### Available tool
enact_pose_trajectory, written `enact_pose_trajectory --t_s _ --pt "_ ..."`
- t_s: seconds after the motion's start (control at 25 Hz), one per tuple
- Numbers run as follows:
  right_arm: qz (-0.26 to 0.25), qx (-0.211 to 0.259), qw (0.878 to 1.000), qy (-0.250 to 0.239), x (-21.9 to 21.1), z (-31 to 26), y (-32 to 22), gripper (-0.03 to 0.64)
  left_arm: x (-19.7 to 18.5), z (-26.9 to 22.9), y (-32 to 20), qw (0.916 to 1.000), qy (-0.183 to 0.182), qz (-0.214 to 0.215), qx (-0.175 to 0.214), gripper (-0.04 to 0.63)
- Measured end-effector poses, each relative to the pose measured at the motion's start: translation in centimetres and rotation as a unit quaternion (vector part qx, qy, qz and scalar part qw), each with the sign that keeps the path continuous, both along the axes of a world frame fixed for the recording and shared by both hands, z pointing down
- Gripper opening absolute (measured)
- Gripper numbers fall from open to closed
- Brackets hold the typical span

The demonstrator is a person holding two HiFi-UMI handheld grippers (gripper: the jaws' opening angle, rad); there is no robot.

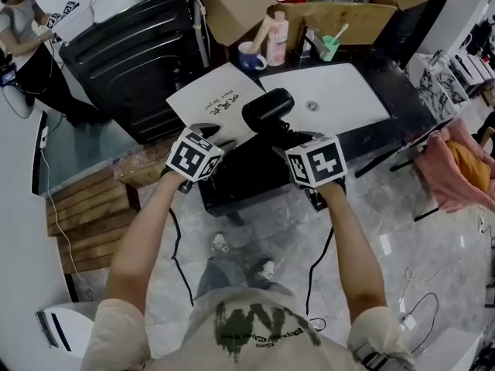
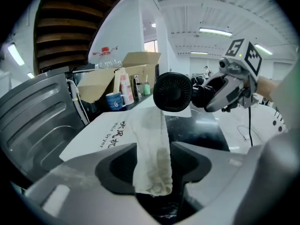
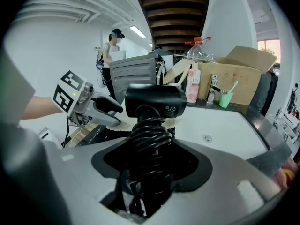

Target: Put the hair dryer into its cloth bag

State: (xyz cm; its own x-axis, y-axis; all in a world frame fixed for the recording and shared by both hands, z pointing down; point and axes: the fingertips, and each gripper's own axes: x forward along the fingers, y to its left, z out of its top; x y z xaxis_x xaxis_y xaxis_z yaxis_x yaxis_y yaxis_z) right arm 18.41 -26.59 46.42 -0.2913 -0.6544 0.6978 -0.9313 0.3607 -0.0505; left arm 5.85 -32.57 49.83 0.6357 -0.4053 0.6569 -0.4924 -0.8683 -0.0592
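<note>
The white cloth bag (image 1: 218,99) with black lettering lies flat on the dark counter, and its near edge (image 2: 151,149) runs up between the jaws of my left gripper (image 2: 152,159), which is shut on the fabric. In the head view my left gripper (image 1: 215,136) sits at the bag's near edge. My right gripper (image 3: 150,159) is shut on the black hair dryer (image 3: 154,100) by its handle, which is wrapped in coiled cord. The dryer (image 1: 267,108) hangs over the bag's right side, its round rear grille (image 2: 172,92) facing my left gripper. My right gripper (image 1: 285,136) is just right of the left one.
A white basin (image 1: 340,91) is set in the counter right of the bag. Behind it stand a blue mug (image 1: 251,56), a pink bottle (image 1: 278,37), a green cup (image 1: 331,49) and an open cardboard box (image 1: 340,6). A black ribbed case (image 1: 128,49) stands at the left.
</note>
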Motion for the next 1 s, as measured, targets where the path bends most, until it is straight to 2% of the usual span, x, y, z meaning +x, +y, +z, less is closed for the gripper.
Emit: enact_pose_trajectory --t_s 0.16,0.28,0.4,0.52,0.64,1.0 --pt "0.0 -0.003 1.0 -0.004 0.4 0.7 1.4 0.262 0.1 1.0 -0.1 0.9996 -0.029 0.003 0.002 0.231" --pt "-0.002 -0.006 1.0 -0.003 0.5 1.2 2.1 0.262 0.1 1.6 -0.1 0.999 -0.044 0.003 -0.003 0.203" --pt "-0.004 -0.008 1.0 -0.008 0.4 1.5 2.6 0.262 0.1 2.0 -0.2 0.9982 -0.06 0.003 -0.005 0.16" --pt "-0.006 -0.011 1.0 -0.011 0.3 1.8 3.0 0.262 0.2 1.7 -0.5 0.9972 -0.074 0.002 0.009 0.087" --pt "-0.004 -0.012 1.0 -0.011 0.3 2.1 3.3 0.261 0.2 1.5 -0.7 0.9975 -0.07 -0.006 0.012 0.044" --pt "-0.013 -0.012 1.0 -0.015 -0.2 1.9 3.6 0.261 -0.1 0.7 -1.6 0.9988 -0.037 -0.029 0.008 0.031"
